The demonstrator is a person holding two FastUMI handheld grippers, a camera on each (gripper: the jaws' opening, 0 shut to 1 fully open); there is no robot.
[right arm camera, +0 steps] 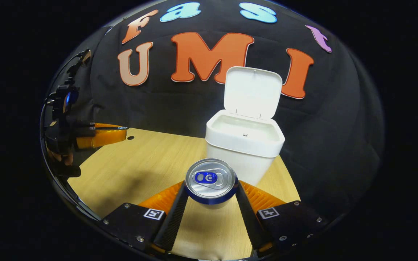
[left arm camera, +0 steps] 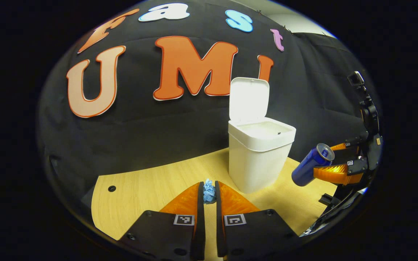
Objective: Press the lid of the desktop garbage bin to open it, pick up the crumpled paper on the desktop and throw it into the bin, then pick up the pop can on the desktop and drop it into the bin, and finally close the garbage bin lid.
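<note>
While the white desktop garbage bin (left arm camera: 258, 159) stands on the wooden bench (left arm camera: 140, 192) with its lid (left arm camera: 249, 99) tipped up and back against the black cloth wall, both grippers carry their loads. In the left gripper view, the left gripper (left arm camera: 209, 194) has its fingers nearly together, pinching the crumpled blue paper (left arm camera: 209, 191) between their tips, just in front of the bin's base. Off to the right of that view, the right gripper (left arm camera: 334, 165) holds the blue pop can (left arm camera: 310, 165) tilted, clear of the bench and beside the bin. In the right gripper view, the right gripper's fingers (right arm camera: 174, 214) press on both sides of the can (right arm camera: 211, 180), whose silver top with its blue tab faces the camera, the open bin (right arm camera: 245, 145) just beyond it. The left gripper (right arm camera: 103, 135) shows at the far left there, above the bench (right arm camera: 140, 163).
</note>
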